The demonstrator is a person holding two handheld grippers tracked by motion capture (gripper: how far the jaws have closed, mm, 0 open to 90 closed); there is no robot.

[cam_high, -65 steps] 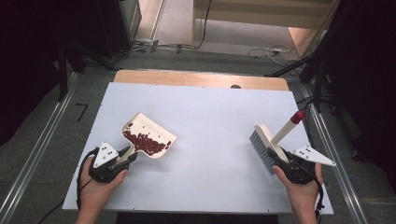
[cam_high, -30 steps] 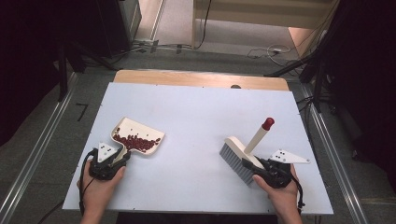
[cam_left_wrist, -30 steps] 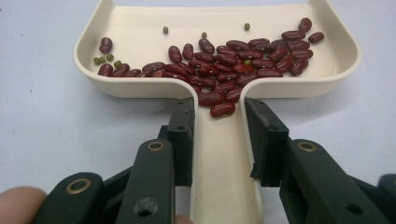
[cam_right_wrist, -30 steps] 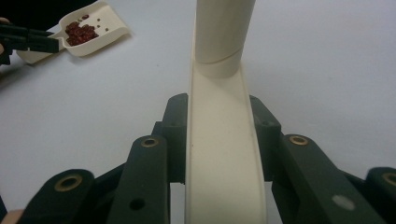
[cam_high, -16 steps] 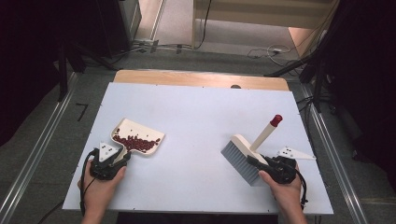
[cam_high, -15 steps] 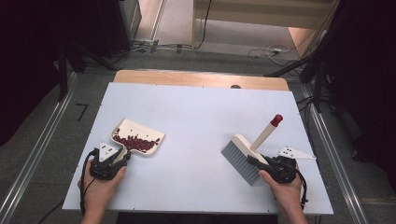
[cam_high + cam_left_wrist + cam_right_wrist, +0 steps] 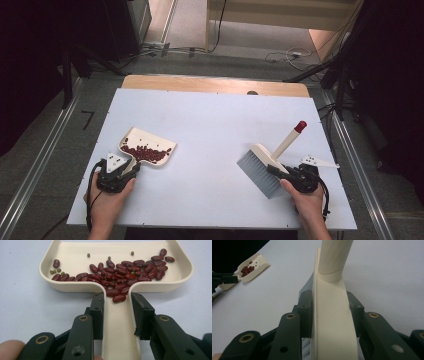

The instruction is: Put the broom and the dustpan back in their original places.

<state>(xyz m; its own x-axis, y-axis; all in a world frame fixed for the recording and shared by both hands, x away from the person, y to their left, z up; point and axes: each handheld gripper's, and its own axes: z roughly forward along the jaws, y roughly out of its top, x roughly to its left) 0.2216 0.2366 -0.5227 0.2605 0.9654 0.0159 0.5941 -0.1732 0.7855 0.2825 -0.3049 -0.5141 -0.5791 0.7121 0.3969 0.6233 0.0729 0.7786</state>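
— While the left tool (image 7: 117,315) sits low at the near left of the worktop (image 7: 215,120), what is it clamped on?
— Its jaws press on both sides of the cream dustpan's (image 7: 75,287) handle. The pan lies flat on the white surface, with red beans (image 7: 125,277) heaped towards the handle end and a few small green ones (image 7: 56,271) among them.
— And the right tool (image 7: 329,315)?
— Its jaws grip the cream back of the brush (image 7: 265,165) from either side, at the near right of the worktop. Grey bristles (image 7: 255,172) point down and to the left, touching or just above the surface; I cannot tell which. The red-tipped handle (image 7: 292,137) slants up and away.
— How far apart are brush and dustpan?
— Well apart, bare worktop between them.
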